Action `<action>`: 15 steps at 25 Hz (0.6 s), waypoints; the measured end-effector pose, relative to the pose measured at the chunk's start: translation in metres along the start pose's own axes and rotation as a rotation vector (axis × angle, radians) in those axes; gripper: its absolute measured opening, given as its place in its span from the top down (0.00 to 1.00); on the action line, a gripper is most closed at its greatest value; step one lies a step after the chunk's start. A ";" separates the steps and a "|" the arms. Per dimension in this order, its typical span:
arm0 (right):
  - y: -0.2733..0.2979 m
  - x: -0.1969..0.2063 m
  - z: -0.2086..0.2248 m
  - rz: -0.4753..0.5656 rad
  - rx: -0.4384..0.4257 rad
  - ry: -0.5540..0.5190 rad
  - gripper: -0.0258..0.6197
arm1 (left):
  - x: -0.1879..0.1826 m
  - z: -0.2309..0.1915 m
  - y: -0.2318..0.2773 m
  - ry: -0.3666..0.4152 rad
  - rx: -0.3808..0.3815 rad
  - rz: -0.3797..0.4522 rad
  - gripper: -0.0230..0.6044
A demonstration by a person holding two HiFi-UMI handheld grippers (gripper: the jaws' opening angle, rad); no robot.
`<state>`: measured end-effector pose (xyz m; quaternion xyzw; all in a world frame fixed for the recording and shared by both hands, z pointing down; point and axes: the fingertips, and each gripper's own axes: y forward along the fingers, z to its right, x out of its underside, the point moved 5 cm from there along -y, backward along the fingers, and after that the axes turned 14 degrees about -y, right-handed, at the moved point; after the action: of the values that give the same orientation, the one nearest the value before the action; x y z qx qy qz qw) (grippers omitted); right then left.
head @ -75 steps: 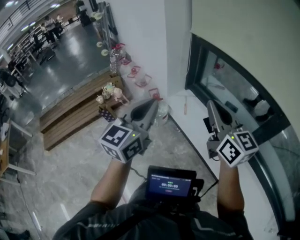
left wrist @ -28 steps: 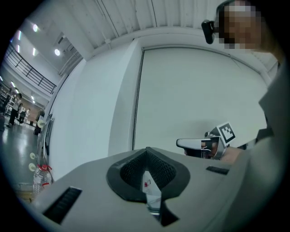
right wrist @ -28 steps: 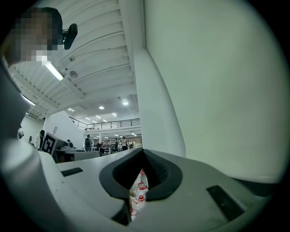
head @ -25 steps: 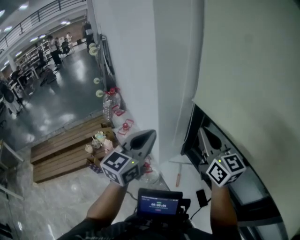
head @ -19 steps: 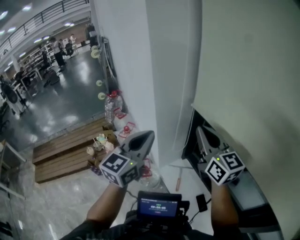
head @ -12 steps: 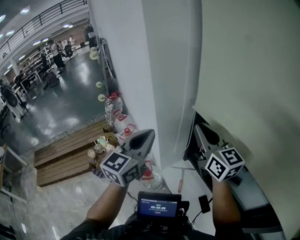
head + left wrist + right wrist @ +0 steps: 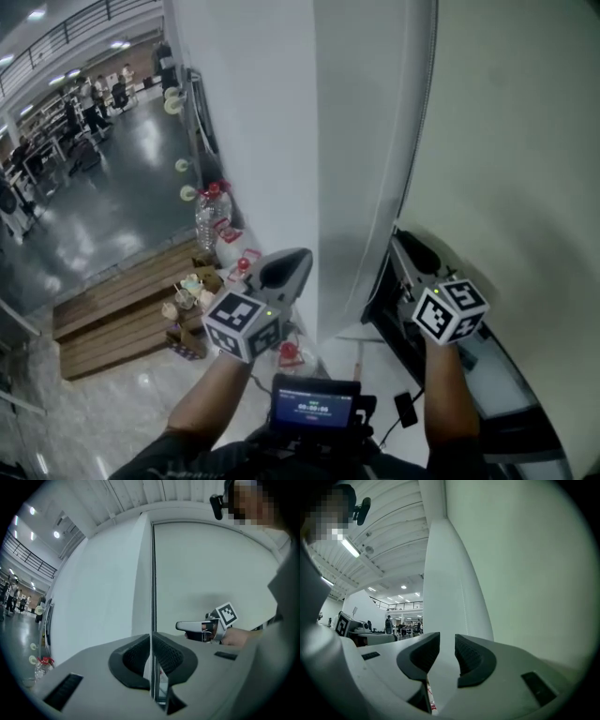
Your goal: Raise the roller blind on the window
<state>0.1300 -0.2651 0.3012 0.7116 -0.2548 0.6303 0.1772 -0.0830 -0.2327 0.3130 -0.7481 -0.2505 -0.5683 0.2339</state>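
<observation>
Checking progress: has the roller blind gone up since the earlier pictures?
No: in the head view the bottom edge of the roller blind sits about as far above the white sill as before.

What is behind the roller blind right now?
Below the bottom edge of the blind, only a dark window frame shows. Everything higher is covered and cannot be seen.

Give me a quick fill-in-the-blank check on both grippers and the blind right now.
The left gripper is shut on the blind's bead ____.
The right gripper has ____ between its jaws.
In the head view, the roller blind fills the ____ side.
Missing words: chain; nothing; right.
The right gripper's jaws have just been opening.
</observation>
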 end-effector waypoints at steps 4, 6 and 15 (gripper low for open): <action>0.023 0.006 0.011 -0.011 0.012 0.002 0.78 | -0.001 -0.011 0.009 0.007 0.017 -0.015 0.90; 0.034 0.007 0.016 -0.013 0.016 0.003 0.78 | -0.003 -0.016 0.013 0.016 0.027 -0.022 0.89; 0.082 0.005 0.048 -0.032 0.007 -0.028 0.71 | -0.003 -0.033 0.025 0.021 0.016 -0.045 0.89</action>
<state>0.1209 -0.3594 0.2932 0.7250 -0.2439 0.6181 0.1812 -0.0923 -0.2729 0.3165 -0.7343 -0.2694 -0.5792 0.2295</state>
